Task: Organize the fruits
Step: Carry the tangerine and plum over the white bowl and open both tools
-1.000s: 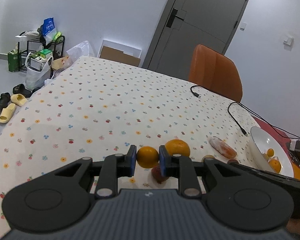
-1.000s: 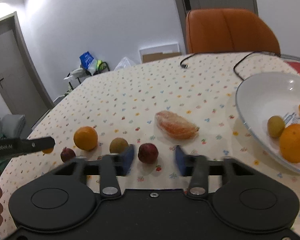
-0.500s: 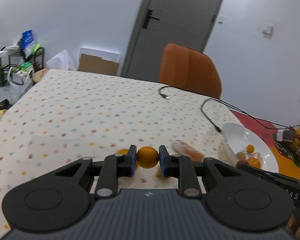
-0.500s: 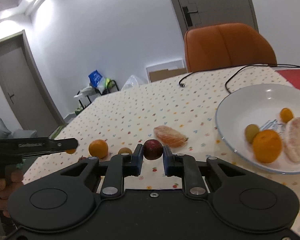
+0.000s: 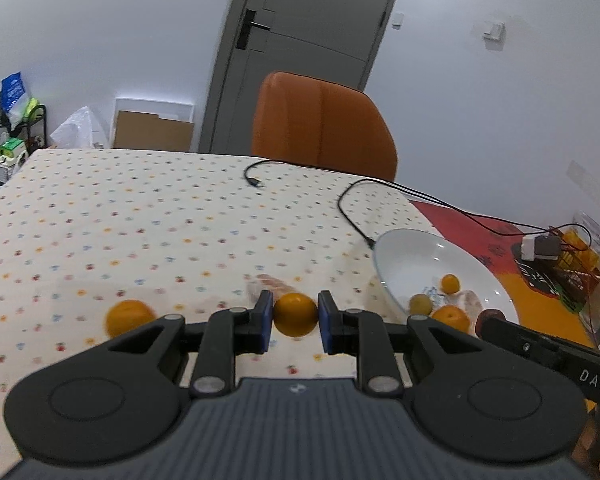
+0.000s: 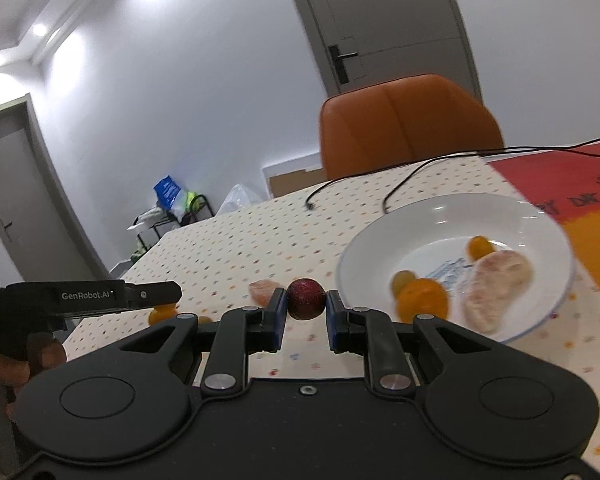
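My left gripper (image 5: 295,315) is shut on a small orange (image 5: 295,314) and holds it above the table, left of the white plate (image 5: 404,252). My right gripper (image 6: 305,305) is shut on a dark red plum (image 6: 305,303), raised near the plate's (image 6: 384,236) left rim. The plate holds an orange (image 6: 423,304), a green fruit (image 6: 403,281), a small kumquat (image 6: 479,246) and a peeled pomelo piece (image 6: 496,288). On the cloth lie a larger orange (image 5: 127,317) and a peeled citrus segment (image 6: 261,295).
An orange chair (image 5: 320,124) stands at the table's far side. Black cables (image 5: 348,204) run across the cloth toward a charger (image 5: 540,246) on the red mat at the right. The floral tablecloth (image 5: 120,216) stretches to the left.
My right gripper has shut on the plum and lifted it toward the plate. My left gripper has carried the small orange to the right, nearer the plate.
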A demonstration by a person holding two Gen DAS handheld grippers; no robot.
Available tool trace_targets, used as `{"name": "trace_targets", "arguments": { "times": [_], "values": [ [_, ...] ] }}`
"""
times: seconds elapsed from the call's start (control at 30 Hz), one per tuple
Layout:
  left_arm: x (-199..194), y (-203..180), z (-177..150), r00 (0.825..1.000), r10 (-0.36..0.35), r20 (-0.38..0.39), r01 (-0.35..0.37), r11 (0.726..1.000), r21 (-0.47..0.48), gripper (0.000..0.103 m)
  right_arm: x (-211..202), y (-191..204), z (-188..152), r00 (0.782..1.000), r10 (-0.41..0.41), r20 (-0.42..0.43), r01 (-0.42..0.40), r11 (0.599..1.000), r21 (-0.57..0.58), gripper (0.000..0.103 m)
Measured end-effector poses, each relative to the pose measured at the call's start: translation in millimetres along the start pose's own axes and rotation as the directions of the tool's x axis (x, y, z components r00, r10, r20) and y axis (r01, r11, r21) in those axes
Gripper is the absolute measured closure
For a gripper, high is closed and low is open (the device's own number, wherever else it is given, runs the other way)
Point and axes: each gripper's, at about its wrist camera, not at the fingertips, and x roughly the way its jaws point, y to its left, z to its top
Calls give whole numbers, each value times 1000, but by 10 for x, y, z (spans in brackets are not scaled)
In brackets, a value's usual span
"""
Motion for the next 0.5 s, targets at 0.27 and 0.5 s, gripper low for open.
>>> {"name": "trace_targets", "arguments": {
  "times": [0.27,0.5],
  "values": [
    [202,-338,9,999,-33,-23,34,998,45,81,-153,-296,12,999,-38,22,37,999,25,84],
    [406,-620,56,997,-62,-38,65,995,82,81,-191,-577,-3,998,-63,27,61,996,71,84]
  ]
}}
